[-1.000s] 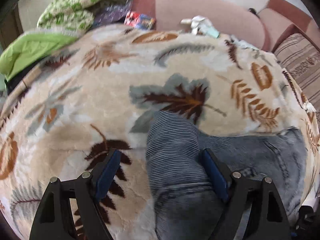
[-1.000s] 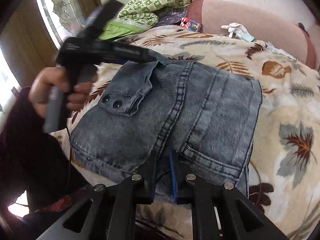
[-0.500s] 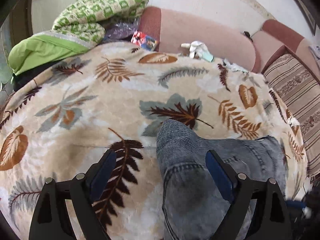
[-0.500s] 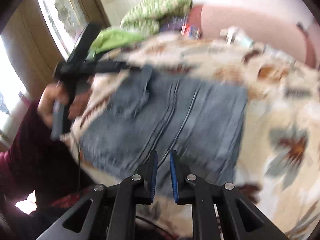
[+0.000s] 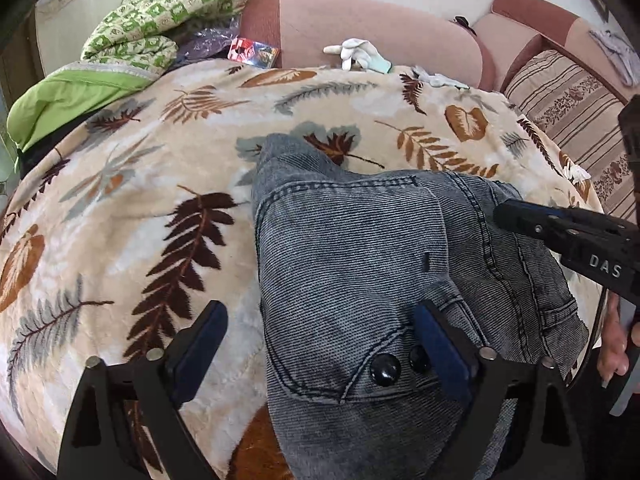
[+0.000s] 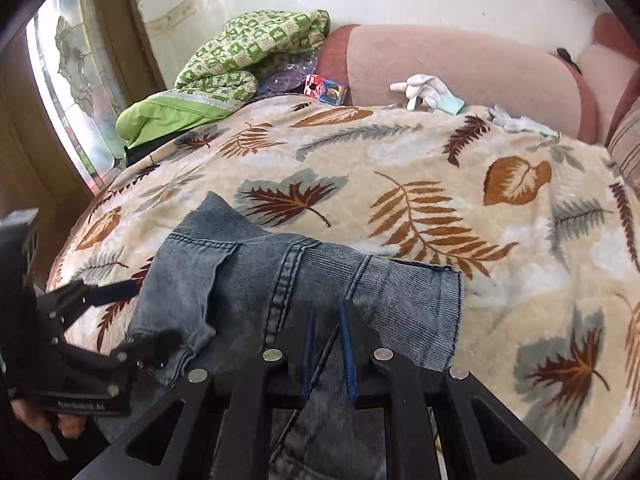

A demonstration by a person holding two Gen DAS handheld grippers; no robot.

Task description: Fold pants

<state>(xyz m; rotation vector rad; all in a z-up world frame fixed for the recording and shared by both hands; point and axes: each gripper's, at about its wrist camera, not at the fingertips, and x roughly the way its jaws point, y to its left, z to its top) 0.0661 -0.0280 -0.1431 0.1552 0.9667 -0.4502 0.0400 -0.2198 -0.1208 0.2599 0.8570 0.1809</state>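
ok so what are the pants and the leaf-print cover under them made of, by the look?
Pants: looks like washed blue-grey denim, matte; fine ribbed weave, double-stitched seams, and two dark glossy snaps, metal or plastic, can't tell. Leaf-print cover: probably plush fleece or similar pile blanket; fuzzy nap, soft blurred print edges, slight sheen.

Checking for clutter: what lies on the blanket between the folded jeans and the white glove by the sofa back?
Nothing: in the right wrist view, only bare leaf-print blanket separates the jeans from the white glove.
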